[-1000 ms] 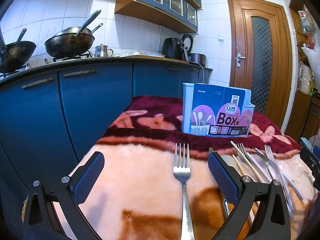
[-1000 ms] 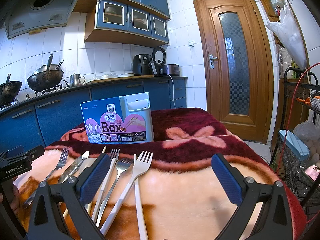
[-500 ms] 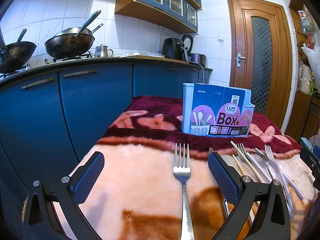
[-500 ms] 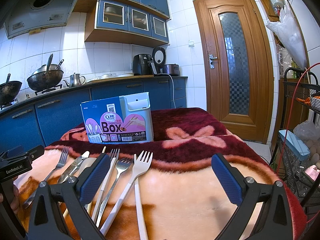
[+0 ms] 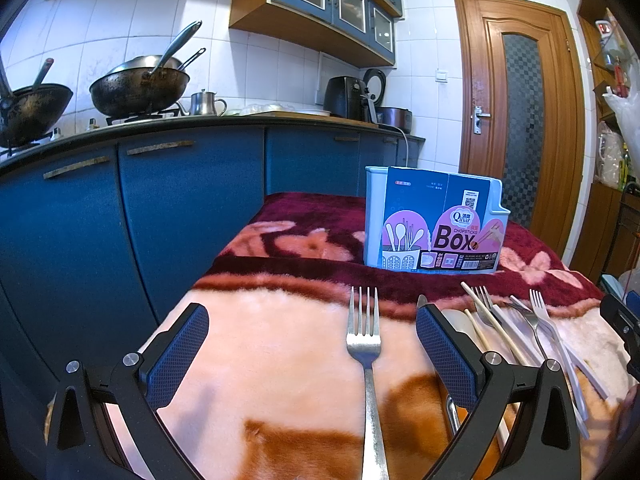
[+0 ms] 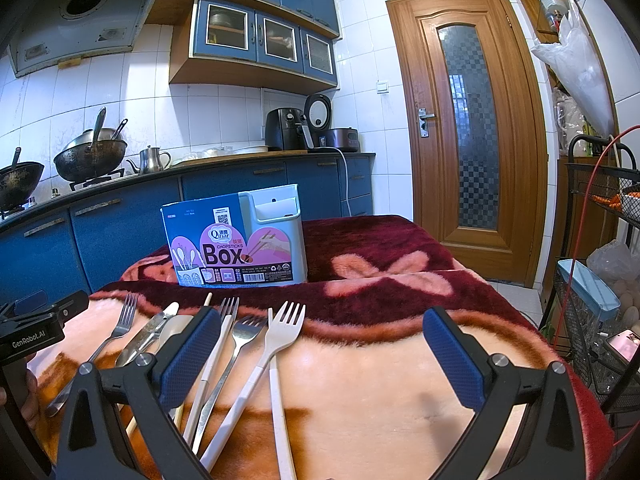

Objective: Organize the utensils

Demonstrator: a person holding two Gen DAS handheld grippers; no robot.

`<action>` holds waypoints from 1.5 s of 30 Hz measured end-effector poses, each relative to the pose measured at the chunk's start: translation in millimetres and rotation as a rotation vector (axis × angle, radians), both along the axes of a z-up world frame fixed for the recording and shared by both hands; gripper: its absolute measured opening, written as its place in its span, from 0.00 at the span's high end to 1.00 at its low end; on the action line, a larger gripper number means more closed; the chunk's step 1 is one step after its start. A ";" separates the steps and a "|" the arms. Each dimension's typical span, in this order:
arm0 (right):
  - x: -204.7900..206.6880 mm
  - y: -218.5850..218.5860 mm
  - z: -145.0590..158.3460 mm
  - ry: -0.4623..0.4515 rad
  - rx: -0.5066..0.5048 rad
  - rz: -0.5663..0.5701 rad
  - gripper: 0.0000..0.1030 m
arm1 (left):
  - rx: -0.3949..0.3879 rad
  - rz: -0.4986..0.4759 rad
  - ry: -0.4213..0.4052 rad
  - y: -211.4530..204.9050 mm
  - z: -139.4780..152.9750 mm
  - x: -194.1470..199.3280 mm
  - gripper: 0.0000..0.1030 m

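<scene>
Your left gripper [image 5: 312, 344] has its jaws spread wide and empty above the blanket-covered table [image 5: 280, 340], and a steel fork [image 5: 366, 344] lies flat between them, tines toward the utensil box [image 5: 436, 224]. Your right gripper [image 6: 322, 348] is also wide open and holds nothing; a white fork [image 6: 276, 340] lies between its jaws, just in front of the box. The remaining cutlery [image 6: 168, 332] lies beside the white fork, between the two grippers.

Utensil holder [image 5: 436, 226] sleeve reads "Qinar", "CHOPSTICKS", "Box"; "01", "02" below. Left gripper [image 6: 34, 330] housing reads "GenRobot.AI".
</scene>
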State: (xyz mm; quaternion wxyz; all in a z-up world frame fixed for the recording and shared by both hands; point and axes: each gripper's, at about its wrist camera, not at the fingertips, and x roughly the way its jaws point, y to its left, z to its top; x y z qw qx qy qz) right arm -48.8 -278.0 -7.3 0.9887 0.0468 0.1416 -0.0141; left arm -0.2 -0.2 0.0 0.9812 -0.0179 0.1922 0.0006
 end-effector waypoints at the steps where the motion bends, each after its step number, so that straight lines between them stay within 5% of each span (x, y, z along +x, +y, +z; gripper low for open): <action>1: 0.0 0.0 0.0 0.000 0.000 0.000 0.00 | 0.000 0.000 0.000 -0.1 0.0 -0.1 0.00; 45: 3.1 -2.5 1.2 0.027 0.025 0.009 0.00 | 0.010 0.001 0.011 0.3 -1.4 2.6 0.00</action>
